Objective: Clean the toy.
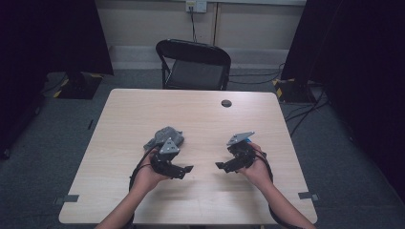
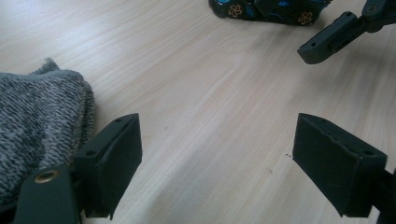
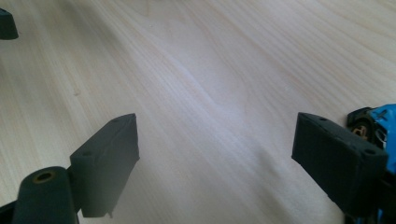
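Note:
My left gripper [image 1: 184, 171] hovers low over the light wooden table [image 1: 200, 114], its jaws open with bare wood between them [image 2: 215, 135]. A grey knitted cloth [image 1: 165, 136] lies bunched just beyond it and touches the outside of its left jaw [image 2: 42, 121]. My right gripper [image 1: 222, 166] faces the left one across a small gap, open and holding nothing [image 3: 215, 135]. A blue and black toy car [image 2: 266, 9] sits on the table by the right gripper, just outside its right jaw [image 3: 373, 123]. One right-gripper finger [image 2: 327, 39] shows in the left gripper view.
A black folding chair [image 1: 193, 64] stands at the table's far edge. A round black cable port [image 1: 226, 103] is set in the tabletop near the back. Dark curtains hang at both sides, and cables lie on the floor at the right.

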`<control>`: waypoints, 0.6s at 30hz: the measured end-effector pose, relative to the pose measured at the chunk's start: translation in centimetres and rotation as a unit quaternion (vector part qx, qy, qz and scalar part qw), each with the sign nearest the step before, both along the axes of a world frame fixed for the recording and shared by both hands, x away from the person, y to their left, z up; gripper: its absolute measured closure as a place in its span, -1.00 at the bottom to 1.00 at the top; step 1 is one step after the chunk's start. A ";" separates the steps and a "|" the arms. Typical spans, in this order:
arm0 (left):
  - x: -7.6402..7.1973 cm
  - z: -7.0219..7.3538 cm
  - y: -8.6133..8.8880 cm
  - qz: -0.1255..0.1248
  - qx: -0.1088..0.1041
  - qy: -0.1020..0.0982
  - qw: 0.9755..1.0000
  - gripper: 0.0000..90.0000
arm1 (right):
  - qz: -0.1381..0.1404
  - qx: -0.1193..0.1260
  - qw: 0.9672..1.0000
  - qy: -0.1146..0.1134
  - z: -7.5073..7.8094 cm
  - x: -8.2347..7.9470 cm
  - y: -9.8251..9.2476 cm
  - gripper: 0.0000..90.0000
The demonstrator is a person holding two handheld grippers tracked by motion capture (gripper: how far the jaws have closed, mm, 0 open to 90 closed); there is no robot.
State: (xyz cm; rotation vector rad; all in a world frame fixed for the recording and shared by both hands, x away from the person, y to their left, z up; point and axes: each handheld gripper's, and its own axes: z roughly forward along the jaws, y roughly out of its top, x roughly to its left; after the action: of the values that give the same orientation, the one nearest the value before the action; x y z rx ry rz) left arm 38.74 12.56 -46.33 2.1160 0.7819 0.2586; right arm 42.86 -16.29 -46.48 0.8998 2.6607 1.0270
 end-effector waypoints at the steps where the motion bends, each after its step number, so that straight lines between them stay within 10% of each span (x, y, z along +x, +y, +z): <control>1: -0.1 -0.1 -0.1 -0.002 0.001 0.001 1.000 -0.66 | 0.002 0.000 1.000 0.000 0.0 -0.1 0.1 -0.68; 18: -1.9 -1.2 -0.8 -0.028 0.013 0.012 0.999 -0.65 | 0.023 0.002 1.000 0.010 -1.0 -1.5 0.9 -0.68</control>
State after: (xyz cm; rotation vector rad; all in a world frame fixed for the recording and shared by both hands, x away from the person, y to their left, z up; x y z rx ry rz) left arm 36.82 11.75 -47.53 2.1647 0.7362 0.2148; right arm 41.32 -15.39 -47.46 0.8567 2.7092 1.0398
